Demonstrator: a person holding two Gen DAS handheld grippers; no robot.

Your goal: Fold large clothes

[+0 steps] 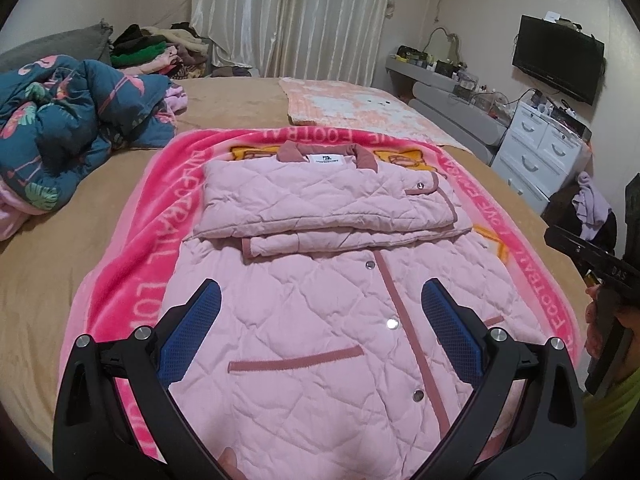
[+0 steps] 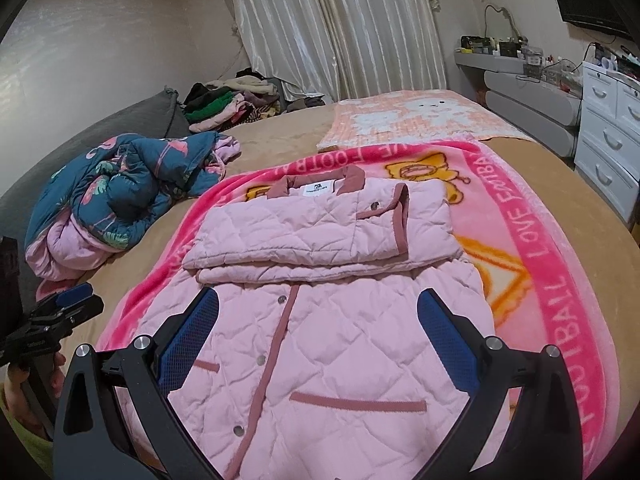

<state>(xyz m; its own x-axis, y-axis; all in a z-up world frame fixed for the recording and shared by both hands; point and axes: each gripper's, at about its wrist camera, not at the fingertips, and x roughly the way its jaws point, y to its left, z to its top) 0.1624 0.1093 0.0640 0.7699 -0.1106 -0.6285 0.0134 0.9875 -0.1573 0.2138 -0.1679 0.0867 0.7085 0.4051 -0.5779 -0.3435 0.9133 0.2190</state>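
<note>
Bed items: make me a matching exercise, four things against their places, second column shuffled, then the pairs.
1. pink quilted jacket
2. flamingo-print quilt
3. peach bear blanket
4. stack of folded clothes

A. far corner by the curtain
B. spread beyond the pink blanket
C. bunched at the bed's left
D. on the pink football blanket

Pairs: 1-D, 2-C, 3-B, 4-A

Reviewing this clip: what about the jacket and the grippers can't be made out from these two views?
- Pink quilted jacket: bottom hem hidden by the left gripper and the frame's lower edge; likewise in the right wrist view, behind the right gripper.
- White collar label: print too small.
- Folded-in sleeves: underside covered by their own layers.
</note>
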